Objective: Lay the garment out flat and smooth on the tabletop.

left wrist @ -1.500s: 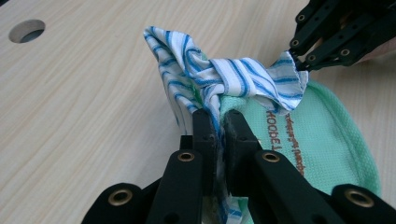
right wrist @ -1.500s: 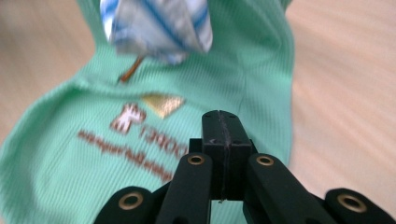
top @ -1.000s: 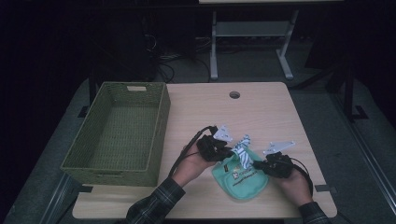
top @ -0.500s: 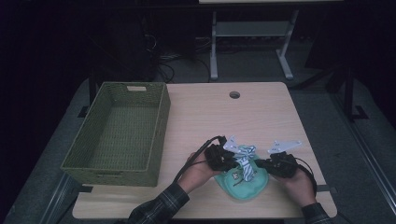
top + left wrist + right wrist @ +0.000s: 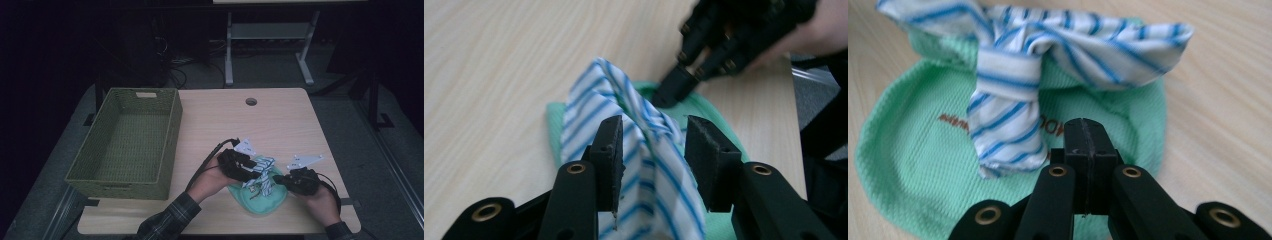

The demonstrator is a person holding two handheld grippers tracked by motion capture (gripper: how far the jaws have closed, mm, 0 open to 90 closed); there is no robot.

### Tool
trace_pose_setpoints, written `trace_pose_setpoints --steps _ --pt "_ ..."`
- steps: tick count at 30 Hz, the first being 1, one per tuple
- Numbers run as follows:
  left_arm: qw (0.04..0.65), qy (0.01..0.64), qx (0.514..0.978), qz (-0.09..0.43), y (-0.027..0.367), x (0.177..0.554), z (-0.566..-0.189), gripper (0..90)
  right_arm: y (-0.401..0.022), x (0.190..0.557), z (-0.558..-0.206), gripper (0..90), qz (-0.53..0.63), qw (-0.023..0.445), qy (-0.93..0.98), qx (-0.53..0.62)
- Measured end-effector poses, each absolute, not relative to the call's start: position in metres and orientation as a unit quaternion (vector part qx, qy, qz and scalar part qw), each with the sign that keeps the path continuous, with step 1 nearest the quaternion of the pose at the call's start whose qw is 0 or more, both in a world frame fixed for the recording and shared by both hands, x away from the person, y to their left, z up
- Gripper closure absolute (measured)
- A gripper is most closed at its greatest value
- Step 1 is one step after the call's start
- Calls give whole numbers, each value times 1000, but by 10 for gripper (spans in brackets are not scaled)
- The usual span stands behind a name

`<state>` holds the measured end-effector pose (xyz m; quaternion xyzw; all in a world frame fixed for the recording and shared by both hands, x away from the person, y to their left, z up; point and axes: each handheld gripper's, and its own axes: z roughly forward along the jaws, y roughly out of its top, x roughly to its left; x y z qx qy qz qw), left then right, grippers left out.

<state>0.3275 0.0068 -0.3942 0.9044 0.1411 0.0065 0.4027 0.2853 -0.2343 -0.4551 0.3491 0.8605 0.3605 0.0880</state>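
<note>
Right now my left tongs (image 5: 651,150) stand partly apart, and their jaws have just been opening with the striped cloth (image 5: 624,130) between them. The left pad touches the fabric or sits just beside it, while the right pad has a gap, so I judge this a release rather than a grip. The cloth keeps a raised ridge where it was pinched, which suggests I bunched it up to fold or gather it.

My right tongs (image 5: 1083,137) are fully closed, pad against pad, with nothing between them. From the left gripper view their tip (image 5: 669,92) presses down at the rim of the green cloth (image 5: 704,107), just behind the stripes. I read that as a pin: holding the lower piece flat so it cannot slide while the other hand works the upper piece.

The striped cloth lies knotted or twisted on top of the green cloth (image 5: 913,150), which is rounded, knit, with some orange lettering I cannot read. Both sit near the front edge of the surface (image 5: 280,125), between my two hands.

Farther left, well apart from the cloths, stands an open woven basket (image 5: 172,130), a likely destination for them.
</note>
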Motion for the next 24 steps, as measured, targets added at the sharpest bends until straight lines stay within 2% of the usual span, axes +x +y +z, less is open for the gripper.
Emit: trace_pose_setpoints --steps 8,20,24 --pt "385 164 908 -2 -3 346 -405 628 -232 280 -462 899 345 80 870 344" --pt "355 168 919 -20 -16 340 -425 629 -232 281 -465 898 341 77 871 345" --pt "347 161 924 -18 -18 338 -426 729 -232 281 -465 899 342 77 871 346"
